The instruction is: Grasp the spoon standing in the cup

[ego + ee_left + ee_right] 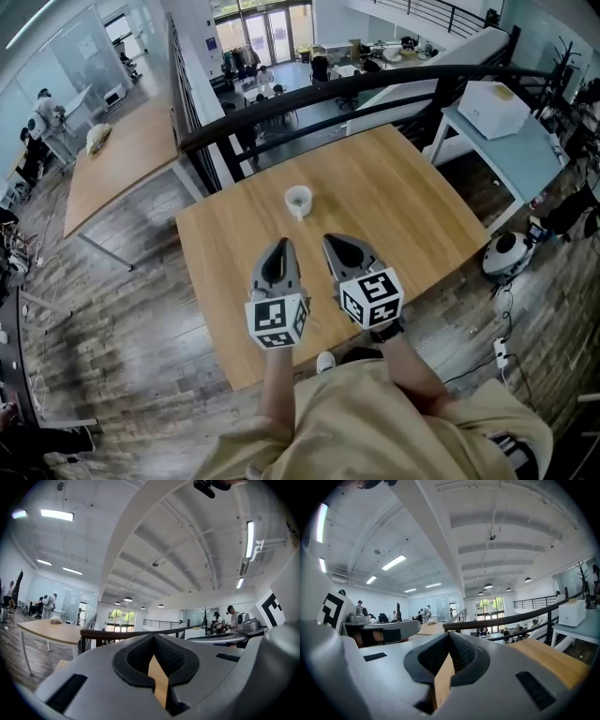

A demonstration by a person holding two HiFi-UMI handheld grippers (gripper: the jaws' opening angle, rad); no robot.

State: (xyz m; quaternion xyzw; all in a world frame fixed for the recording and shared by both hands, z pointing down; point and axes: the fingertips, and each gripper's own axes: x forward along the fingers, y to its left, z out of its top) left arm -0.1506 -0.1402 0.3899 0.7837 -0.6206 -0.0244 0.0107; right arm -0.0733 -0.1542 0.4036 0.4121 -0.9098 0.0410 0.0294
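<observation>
A small pale cup (298,200) stands alone on the wooden table (403,206), toward its far middle. It is too small in the head view to make out the spoon, and neither gripper view shows it. My left gripper (278,246) and right gripper (334,240) hover side by side over the table's near part, both pointing toward the cup and well short of it. In the left gripper view the left gripper (153,637) has its tips together and holds nothing. The right gripper (450,634) looks the same, tips touching, with only table wood behind.
A black handrail (375,105) runs along the table's far edge, with a drop to a lower floor behind. A second wooden table (122,159) stands at the left. At the right stands a pale table with a white box (494,108). A round white device (509,253) sits on the floor.
</observation>
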